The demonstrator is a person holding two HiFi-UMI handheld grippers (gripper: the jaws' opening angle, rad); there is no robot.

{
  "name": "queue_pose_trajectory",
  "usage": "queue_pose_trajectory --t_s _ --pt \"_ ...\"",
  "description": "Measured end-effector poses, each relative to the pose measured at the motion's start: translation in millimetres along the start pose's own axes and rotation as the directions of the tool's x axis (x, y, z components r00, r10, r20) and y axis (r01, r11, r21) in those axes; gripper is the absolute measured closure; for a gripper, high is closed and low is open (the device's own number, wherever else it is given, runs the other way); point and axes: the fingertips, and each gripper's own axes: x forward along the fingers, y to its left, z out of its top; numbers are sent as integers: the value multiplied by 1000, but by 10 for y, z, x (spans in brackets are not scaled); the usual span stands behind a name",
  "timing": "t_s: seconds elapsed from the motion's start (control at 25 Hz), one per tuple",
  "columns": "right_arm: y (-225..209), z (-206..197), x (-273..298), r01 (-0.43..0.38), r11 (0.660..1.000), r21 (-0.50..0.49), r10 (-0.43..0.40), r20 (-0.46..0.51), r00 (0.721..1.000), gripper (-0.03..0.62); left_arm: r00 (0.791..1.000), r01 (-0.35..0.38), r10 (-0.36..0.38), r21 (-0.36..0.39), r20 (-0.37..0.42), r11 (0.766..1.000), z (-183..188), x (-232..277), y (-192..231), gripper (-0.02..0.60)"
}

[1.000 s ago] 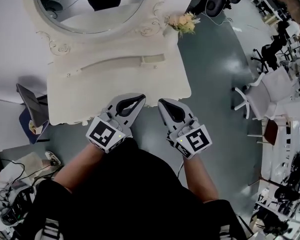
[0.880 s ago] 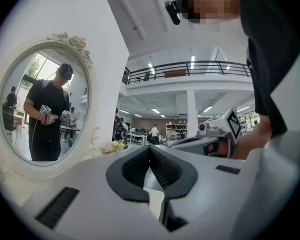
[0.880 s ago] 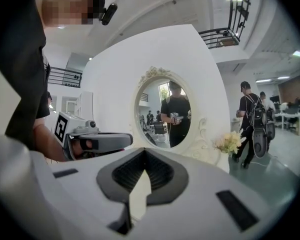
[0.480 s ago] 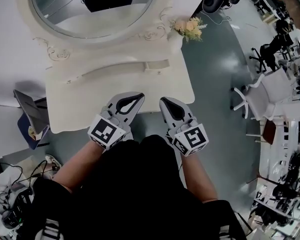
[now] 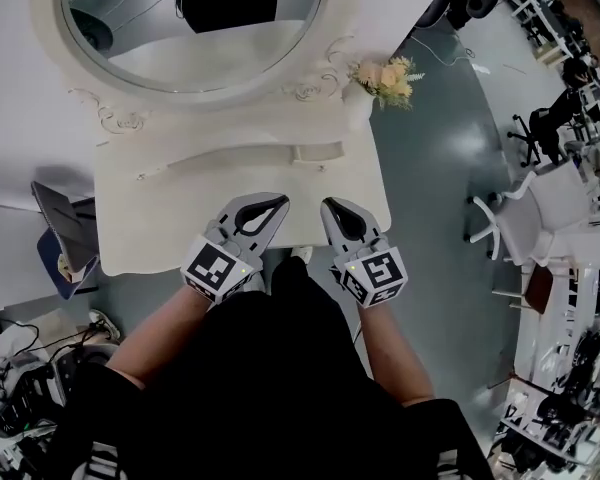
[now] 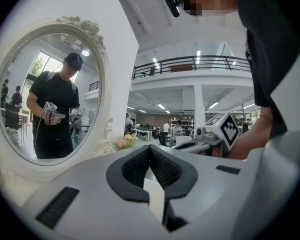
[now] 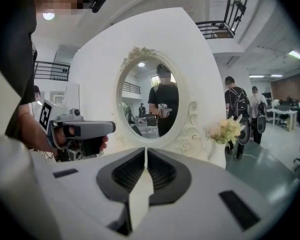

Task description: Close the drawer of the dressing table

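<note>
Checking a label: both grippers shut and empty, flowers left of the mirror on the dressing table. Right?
No. The flowers stand right of the mirror on the dressing table, as the head view shows. The left gripper and right gripper are indeed shut and empty.

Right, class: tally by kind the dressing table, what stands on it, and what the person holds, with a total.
Dressing table: 1
Oval mirror: 1
Bunch of flowers: 1
Hand-held gripper: 2, left hand-held gripper and right hand-held gripper
Total: 5
</note>
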Motion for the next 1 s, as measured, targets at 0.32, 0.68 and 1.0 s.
queue_pose_trajectory --t_s 0.32,0.68,1.0 --pt "-591 -269 270 12 1000 7 -12 -70 997 591 999 -53 53 -25 0 998 -10 346 180 586" --pt "-1070 -861 586 41 999 28 -35 -181 983 589 995 -96 96 -46 -6 994 -195 646 388 586" --pt "-1366 -1413 806 111 993 51 -91 -299 950 568 994 -107 107 -45 -15 993 -346 874 522 586"
